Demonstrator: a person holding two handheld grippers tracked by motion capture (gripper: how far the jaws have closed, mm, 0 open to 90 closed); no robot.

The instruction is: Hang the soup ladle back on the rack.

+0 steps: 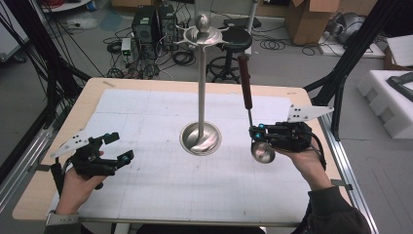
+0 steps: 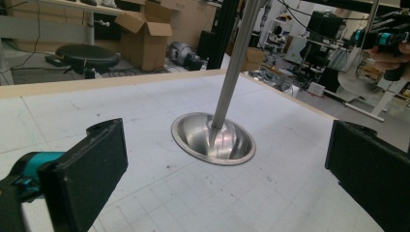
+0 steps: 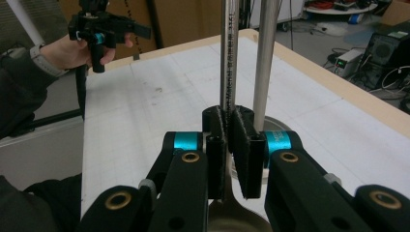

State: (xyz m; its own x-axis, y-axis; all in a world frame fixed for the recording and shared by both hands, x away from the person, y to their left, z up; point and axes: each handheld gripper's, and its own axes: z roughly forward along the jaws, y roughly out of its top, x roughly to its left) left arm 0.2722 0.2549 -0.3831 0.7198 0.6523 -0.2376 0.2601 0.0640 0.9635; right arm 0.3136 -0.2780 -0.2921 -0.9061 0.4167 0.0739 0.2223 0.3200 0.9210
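A steel stand with a round dished base (image 1: 200,138) (image 2: 213,138) and a tall pole (image 1: 201,83) rises from the middle of the table, topped by a hooked ring and a ball (image 1: 203,30). My right gripper (image 1: 254,133) (image 3: 227,128) is shut on the thin metal shaft of a ladle (image 1: 247,89) (image 3: 228,53). The ladle stands upright, its dark red handle up and its bowl (image 1: 263,152) hanging just above the mat, right of the stand. My left gripper (image 1: 118,147) (image 2: 222,179) hovers at the table's left, jaws wide open with nothing between them.
A white gridded mat (image 1: 160,185) covers the wooden table (image 1: 92,90). Beyond the far edge are a black stool (image 1: 235,41), cables, computer boxes and cardboard boxes. White foam blocks (image 1: 389,97) lie to the right.
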